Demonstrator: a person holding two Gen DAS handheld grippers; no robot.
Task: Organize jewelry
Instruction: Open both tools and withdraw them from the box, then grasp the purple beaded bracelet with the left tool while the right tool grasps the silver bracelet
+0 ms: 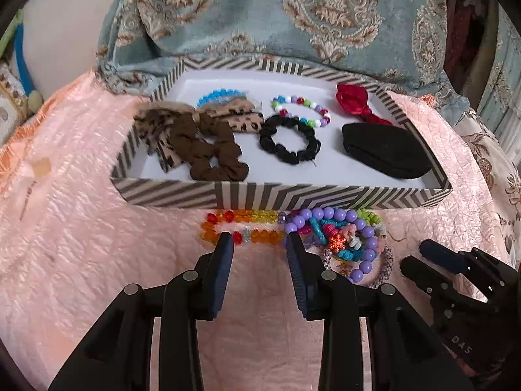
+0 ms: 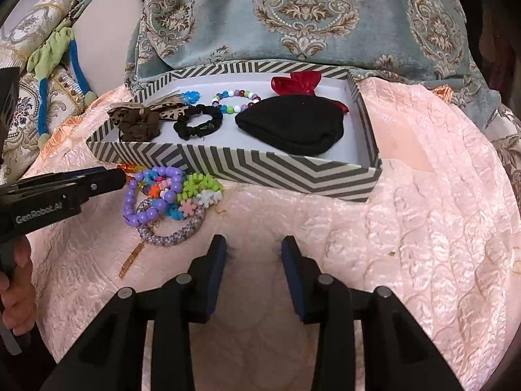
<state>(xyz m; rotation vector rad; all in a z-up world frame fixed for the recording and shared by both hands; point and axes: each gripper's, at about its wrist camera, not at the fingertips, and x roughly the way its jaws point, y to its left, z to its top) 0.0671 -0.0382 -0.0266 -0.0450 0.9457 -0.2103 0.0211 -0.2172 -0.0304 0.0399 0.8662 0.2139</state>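
Note:
A striped box tray [image 1: 280,195] lies on the pink quilt and holds a brown scrunchie [image 1: 211,150], a black scrunchie [image 1: 289,140], a multicoloured bead bracelet [image 1: 302,110], a red bow [image 1: 353,99] and a black pouch [image 1: 387,151]. In front of the tray lie an orange-and-yellow bead bracelet [image 1: 241,218] and a tangled pile of bracelets [image 1: 345,238] with purple beads [image 2: 143,195]. My left gripper [image 1: 259,239] is open, its tips straddling the orange bracelet's near strand without pressing it. My right gripper [image 2: 254,242] is open over bare quilt, to the right of the pile.
A blue patterned cushion [image 1: 293,16] rises behind the tray. Patterned pillows and a blue-green cloth toy [image 2: 49,58] lie at the far left. A hand [image 2: 16,286] holds the left gripper's handle. Pink quilt [image 2: 423,228] spreads to the right of the tray.

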